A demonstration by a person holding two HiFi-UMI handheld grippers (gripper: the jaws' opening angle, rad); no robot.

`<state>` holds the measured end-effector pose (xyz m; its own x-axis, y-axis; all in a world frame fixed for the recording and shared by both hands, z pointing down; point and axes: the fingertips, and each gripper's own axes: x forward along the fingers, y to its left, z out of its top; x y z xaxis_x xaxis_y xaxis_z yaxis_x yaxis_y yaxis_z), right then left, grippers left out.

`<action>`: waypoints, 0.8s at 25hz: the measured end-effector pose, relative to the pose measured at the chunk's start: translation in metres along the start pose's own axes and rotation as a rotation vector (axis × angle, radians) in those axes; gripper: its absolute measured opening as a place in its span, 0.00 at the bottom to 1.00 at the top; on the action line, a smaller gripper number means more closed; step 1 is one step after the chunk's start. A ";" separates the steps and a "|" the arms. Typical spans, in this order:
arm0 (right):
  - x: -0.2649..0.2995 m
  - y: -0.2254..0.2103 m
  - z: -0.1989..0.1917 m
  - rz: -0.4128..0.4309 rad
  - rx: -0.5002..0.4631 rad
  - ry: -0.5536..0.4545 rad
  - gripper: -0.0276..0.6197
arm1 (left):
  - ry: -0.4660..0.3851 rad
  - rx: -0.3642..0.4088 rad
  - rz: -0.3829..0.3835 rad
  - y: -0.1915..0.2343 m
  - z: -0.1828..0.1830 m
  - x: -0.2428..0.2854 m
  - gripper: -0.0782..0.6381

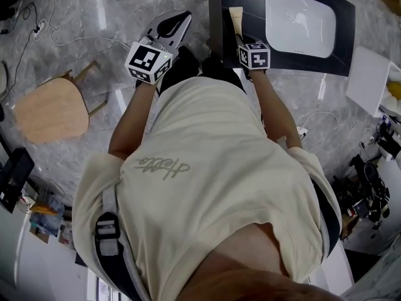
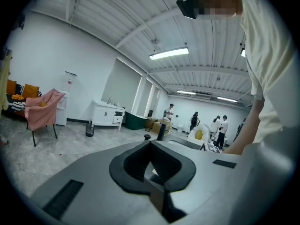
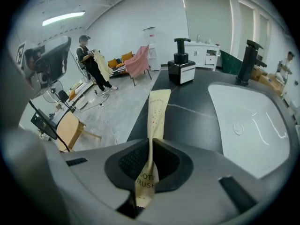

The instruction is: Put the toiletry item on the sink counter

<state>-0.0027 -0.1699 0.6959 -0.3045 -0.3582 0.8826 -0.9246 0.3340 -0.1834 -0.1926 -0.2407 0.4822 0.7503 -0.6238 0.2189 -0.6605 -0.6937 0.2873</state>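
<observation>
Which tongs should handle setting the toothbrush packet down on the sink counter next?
Right. The right tongs clamp the toothbrush packet over the black counter beside the basin. The left tongs are shut on nothing, aimed out across the room.

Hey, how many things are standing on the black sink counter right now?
2. A black pump bottle with a white label at the far left corner; a black tap behind the white basin. The right gripper, clamping a cream toothbrush packet, hides the near edge.
</observation>
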 end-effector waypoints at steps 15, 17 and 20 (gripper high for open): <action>0.008 0.001 0.001 -0.029 0.009 0.019 0.08 | -0.011 -0.018 0.018 0.006 -0.004 -0.008 0.11; 0.009 0.002 0.001 -0.037 0.011 0.021 0.09 | -0.017 -0.020 0.022 0.007 -0.005 -0.011 0.11; 0.009 0.003 0.001 -0.050 0.006 0.024 0.10 | -0.023 -0.024 0.024 0.008 -0.006 -0.015 0.11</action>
<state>-0.0084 -0.1732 0.7033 -0.2522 -0.3538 0.9007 -0.9398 0.3112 -0.1409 -0.2096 -0.2346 0.4869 0.7329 -0.6486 0.2052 -0.6776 -0.6693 0.3048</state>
